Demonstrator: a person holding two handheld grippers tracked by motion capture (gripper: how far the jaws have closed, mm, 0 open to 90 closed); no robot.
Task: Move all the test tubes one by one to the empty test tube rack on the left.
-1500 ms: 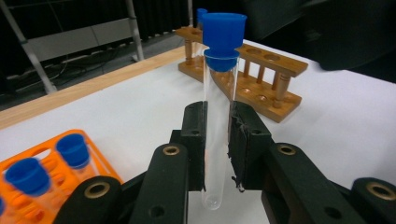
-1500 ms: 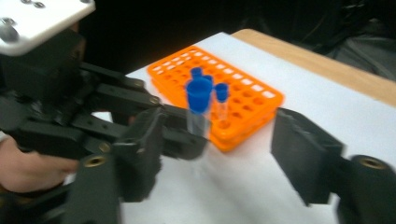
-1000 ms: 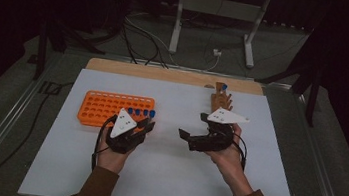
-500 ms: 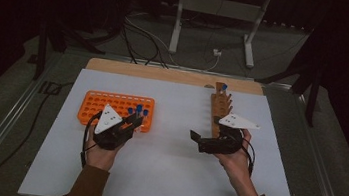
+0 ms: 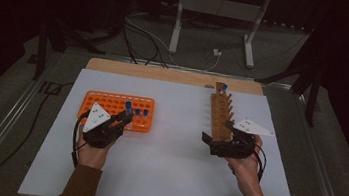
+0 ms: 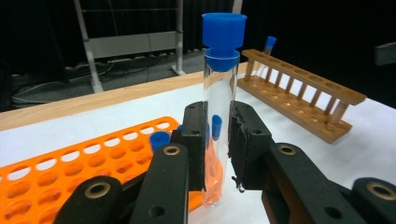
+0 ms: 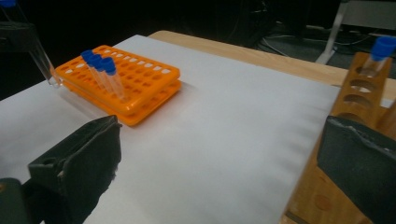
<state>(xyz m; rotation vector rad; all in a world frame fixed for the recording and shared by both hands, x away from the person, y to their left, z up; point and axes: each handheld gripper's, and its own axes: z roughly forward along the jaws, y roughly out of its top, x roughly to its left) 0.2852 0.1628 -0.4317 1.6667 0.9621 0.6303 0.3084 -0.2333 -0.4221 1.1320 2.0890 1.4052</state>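
Note:
My left gripper [image 6: 218,140] is shut on a clear test tube [image 6: 219,107] with a blue cap, held upright. In the high view that left gripper [image 5: 124,118] sits at the front edge of the orange rack [image 5: 111,105], with the tube's lower end just beside the rack. A few more blue-capped tubes [image 7: 100,63] stand in the orange rack [image 7: 135,79]. My right gripper [image 5: 218,136] is open wide at the near end of the wooden rack [image 5: 221,111], one jaw on each side. One capped tube [image 7: 380,51] stands at that rack's far end.
The racks sit on a white mat [image 5: 170,153] over a wooden table, whose bare edge [image 5: 165,74] runs along the back. A metal stand [image 5: 213,12] and cables lie on the floor beyond.
My left gripper has moved left along the front of the orange rack. My right gripper has moved right and slightly nearer, to the near end of the wooden rack.

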